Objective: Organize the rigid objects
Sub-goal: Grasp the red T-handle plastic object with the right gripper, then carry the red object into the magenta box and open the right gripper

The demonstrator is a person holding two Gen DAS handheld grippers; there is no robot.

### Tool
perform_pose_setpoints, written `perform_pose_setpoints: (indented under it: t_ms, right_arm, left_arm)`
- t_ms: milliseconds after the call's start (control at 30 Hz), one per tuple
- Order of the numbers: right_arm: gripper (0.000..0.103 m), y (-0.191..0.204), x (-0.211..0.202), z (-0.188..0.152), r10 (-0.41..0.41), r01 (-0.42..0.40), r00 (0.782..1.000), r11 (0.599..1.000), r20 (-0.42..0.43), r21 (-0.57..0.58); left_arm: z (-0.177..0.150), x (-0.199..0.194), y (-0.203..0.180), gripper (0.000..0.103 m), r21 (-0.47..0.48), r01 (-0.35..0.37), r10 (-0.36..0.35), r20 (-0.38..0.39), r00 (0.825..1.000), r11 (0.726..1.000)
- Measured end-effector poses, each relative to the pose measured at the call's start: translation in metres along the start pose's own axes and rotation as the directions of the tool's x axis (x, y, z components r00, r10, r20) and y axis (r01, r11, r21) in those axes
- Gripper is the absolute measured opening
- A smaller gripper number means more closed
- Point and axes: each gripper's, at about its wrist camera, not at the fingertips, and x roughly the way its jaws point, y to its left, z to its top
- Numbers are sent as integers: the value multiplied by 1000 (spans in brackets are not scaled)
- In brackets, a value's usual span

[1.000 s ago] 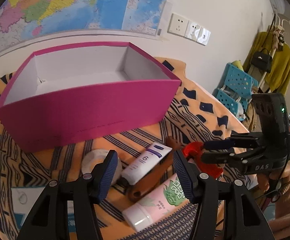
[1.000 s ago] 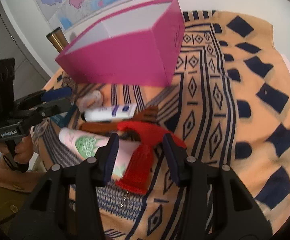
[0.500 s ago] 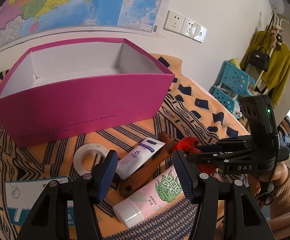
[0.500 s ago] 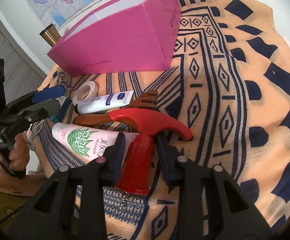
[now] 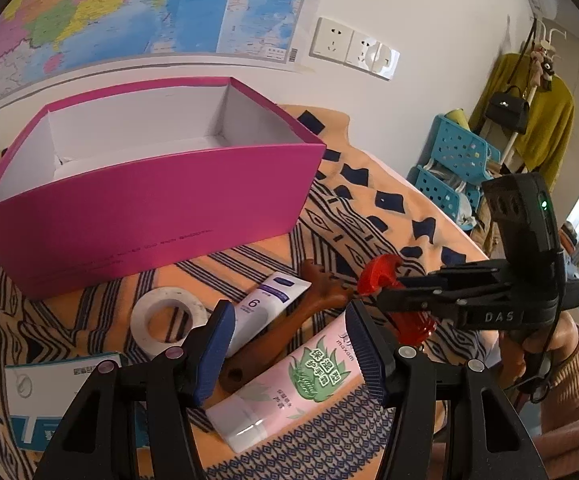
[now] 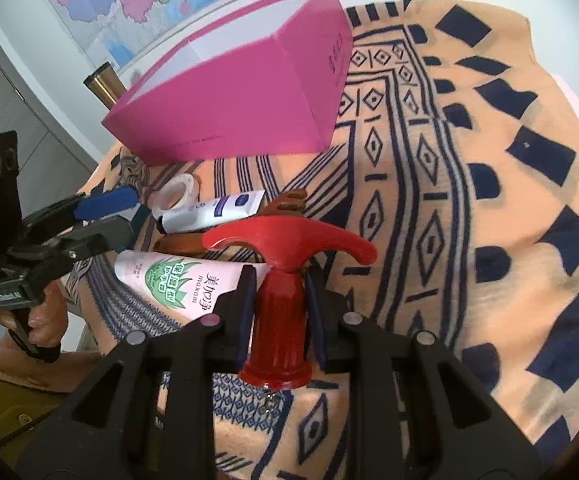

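Observation:
A red T-handled tool (image 6: 285, 304) lies on the patterned cloth, its ribbed body between the pads of my right gripper (image 6: 281, 292). The jaws are closing and both pads press on that body. In the left wrist view the right gripper (image 5: 389, 296) covers most of the red tool (image 5: 377, 274). My left gripper (image 5: 289, 340) hovers open above a wooden scratcher (image 5: 313, 312) and a pink tube (image 5: 301, 380), holding nothing. A white tube (image 5: 269, 300) and a tape roll (image 5: 169, 320) lie beside them. The open pink box (image 5: 149, 216) stands behind, its inside bare.
A white and blue carton (image 5: 61, 392) lies at the near left. A brass-coloured flask (image 6: 105, 84) stands behind the pink box (image 6: 229, 108). The patterned cloth (image 6: 469, 200) stretches bare to the right. Blue crates (image 5: 449, 168) and hung clothes stand past the table.
The right gripper's jaws have narrowed from well apart until the pads sit against the red tool's body. The left gripper has kept its opening and its place.

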Motion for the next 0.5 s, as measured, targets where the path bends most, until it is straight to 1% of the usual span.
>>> perform_pose_setpoints:
  t_ms: [233, 367, 500]
  right_arm:
    - [27, 4, -16, 7, 3, -2, 999, 1000, 51, -8]
    - [26, 15, -19, 13, 32, -30, 996, 999, 85, -29]
    - [27, 29, -20, 26, 70, -62, 990, 996, 123, -61]
  left_arm:
    - [1, -1, -5, 59, 11, 18, -18, -3, 1000, 1000]
    - [2, -1, -8, 59, 10, 40, -40, -4, 999, 999]
    - [6, -3, -10, 59, 14, 81, -81, -5, 997, 997]
